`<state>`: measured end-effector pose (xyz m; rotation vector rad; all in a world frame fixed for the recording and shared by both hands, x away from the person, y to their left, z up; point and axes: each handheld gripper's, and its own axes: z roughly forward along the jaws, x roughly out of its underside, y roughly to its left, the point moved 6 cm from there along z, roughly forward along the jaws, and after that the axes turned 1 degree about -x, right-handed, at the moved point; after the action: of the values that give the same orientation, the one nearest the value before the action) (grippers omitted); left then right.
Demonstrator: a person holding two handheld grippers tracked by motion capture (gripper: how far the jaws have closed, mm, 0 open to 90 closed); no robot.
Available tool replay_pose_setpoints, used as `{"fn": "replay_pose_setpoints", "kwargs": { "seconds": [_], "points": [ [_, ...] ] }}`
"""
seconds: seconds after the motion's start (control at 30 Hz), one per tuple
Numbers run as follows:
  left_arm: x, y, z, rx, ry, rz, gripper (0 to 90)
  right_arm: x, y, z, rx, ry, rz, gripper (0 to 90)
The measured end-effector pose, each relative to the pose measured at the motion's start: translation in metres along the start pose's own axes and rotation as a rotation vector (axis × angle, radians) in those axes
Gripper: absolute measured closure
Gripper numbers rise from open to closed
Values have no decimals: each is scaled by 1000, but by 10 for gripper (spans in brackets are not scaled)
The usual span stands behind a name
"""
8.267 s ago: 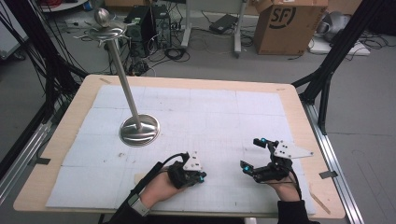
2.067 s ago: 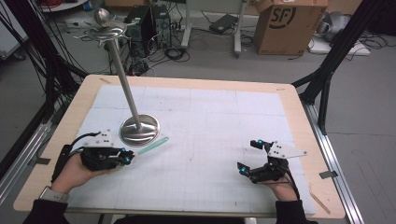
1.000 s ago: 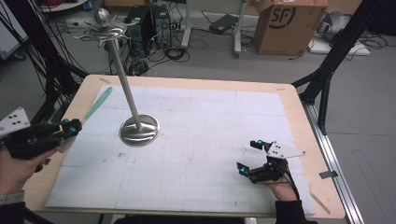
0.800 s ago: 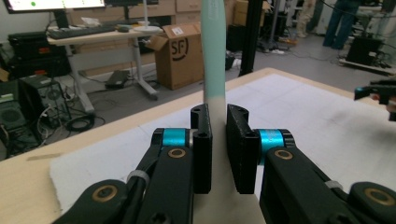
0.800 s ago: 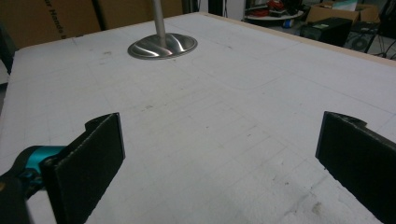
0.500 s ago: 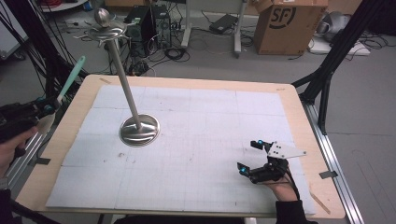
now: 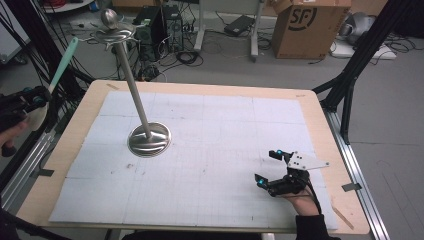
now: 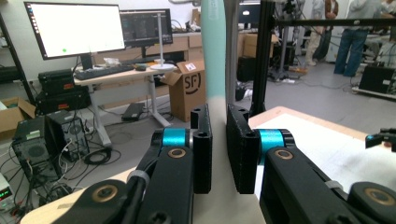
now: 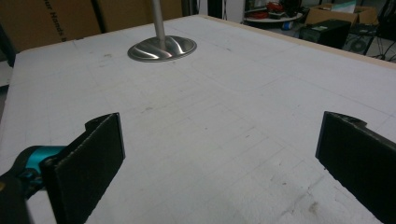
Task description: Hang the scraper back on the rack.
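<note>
Mint-green and cream, one spatula [image 7: 61, 64] stands up from the left gripper [image 7: 27, 100], out past the table's [image 7: 320, 125] left edge, its handle tip close to the arms at the top of the one steel stand [image 7: 131, 87]. In the left gripper view the jaws are clamped on the spatula's pale lower part, with the green handle [image 8: 215, 46] rising between them. The right gripper [image 7: 274, 170] rests near the table's front right, its jaws wide apart with nothing between them. What sits at the handle's tip, a hole or loop perhaps, is too small to make out. The hold is low on a long tool, so a knock against the stand's post could twist the spatula in the jaws or rock the stand on its round base [image 7: 149, 139]. Count: one spatula, one stand, two grippers.
</note>
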<state>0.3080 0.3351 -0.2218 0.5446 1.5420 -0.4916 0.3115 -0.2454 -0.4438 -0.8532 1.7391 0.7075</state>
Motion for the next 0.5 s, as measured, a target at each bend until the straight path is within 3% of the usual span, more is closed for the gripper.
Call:
{"fn": "replay_pose_setpoints", "kwargs": {
  "seconds": [0.5],
  "points": [
    [0,-1,6,9,-2,-4,809,0,-1,0,0,1,1,4]
  ]
}}
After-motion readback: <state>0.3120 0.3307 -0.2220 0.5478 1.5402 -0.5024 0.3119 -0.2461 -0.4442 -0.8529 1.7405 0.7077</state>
